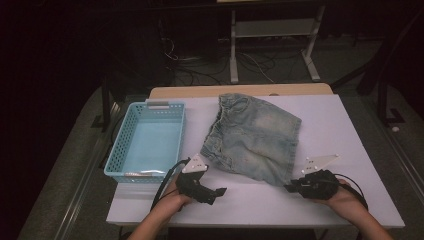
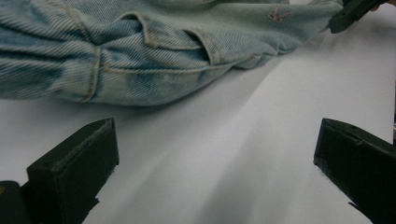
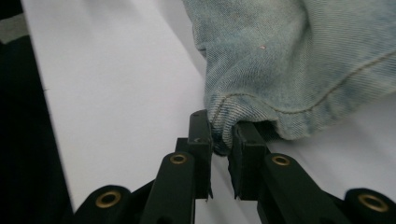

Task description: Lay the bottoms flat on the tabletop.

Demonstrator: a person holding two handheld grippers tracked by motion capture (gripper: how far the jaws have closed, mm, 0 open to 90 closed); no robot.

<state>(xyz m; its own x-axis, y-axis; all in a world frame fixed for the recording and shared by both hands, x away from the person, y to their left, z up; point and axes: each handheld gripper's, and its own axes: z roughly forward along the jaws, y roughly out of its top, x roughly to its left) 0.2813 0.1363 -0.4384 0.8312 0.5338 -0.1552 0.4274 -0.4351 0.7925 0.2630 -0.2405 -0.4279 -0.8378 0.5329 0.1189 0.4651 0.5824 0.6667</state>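
Now, as seen from beside the desk:

Shorts: a pale denim pair (image 1: 252,136) lay flat on the white desk (image 1: 350,200), a little right of centre, waistband toward the far edge and hem toward the near edge.

Right gripper: the right gripper (image 1: 290,188) lay low near the desk's near edge, at the hem's near right corner. In the right gripper view its black jaws were nearly together, clamped on a bunched fold of the hem (image 3: 223,126).

Left gripper: the left gripper (image 1: 218,192) sat near the near edge, just short of the shorts' near left corner and not touching them. In the left gripper view its jaws stood wide apart with only bare desk between them; the denim (image 2: 140,56) lay beyond the tips.

Basket: a light blue mesh basket (image 1: 120,150) stood by the desk's left edge, just left of the shorts and apart from them.

Hands: each forearm came in over the near edge, one hand wrapped round each gripper.
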